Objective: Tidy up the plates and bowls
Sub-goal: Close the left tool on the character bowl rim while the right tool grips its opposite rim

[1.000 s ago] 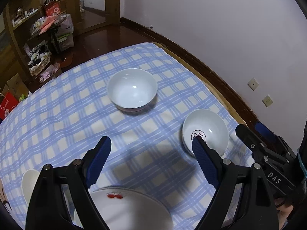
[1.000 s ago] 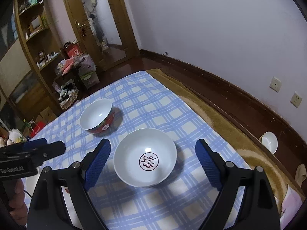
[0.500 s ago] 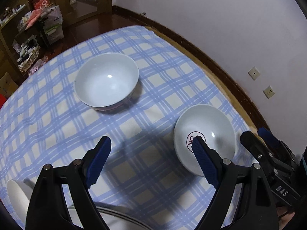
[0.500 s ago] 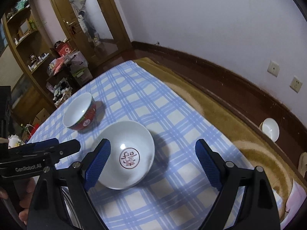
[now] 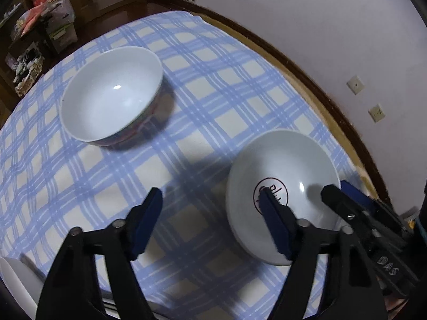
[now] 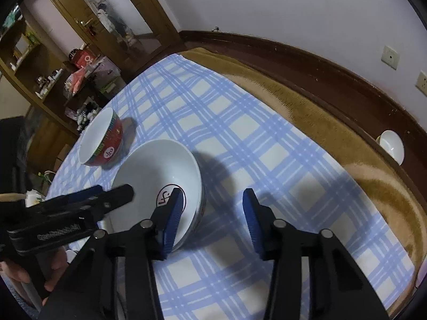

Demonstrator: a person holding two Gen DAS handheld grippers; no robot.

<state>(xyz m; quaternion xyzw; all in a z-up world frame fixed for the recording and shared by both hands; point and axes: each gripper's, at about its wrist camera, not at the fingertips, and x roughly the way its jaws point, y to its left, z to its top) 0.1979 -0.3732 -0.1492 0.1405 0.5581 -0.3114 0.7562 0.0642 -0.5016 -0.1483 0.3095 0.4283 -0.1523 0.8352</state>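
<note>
A white bowl with a red emblem [image 5: 288, 170] stands on the blue checked tablecloth [image 5: 213, 101]. My left gripper [image 5: 210, 213] straddles its left rim: one finger is inside the bowl, the other over the cloth. Its jaws are closing and the pads are clear of the rim. From the other side my right gripper [image 6: 213, 213] straddles the right rim of the same bowl [image 6: 149, 176], also closing and not pressing. A second bowl, white inside and red outside [image 5: 112, 96], sits apart at the far left [image 6: 101, 138].
The edge of a white dish [image 5: 16, 277] shows at the near left of the table. A brown blanket [image 6: 347, 144] covers the table's right side beyond the cloth. A small white bowl [image 6: 392, 146] lies on the floor by the wall. Shelves and boxes [image 6: 80, 61] stand at the back left.
Both grippers have come down and closer to the emblem bowl, which now sits under their fingers. Both pairs of jaws have narrowed. The cherry plate has slipped out of the left view.
</note>
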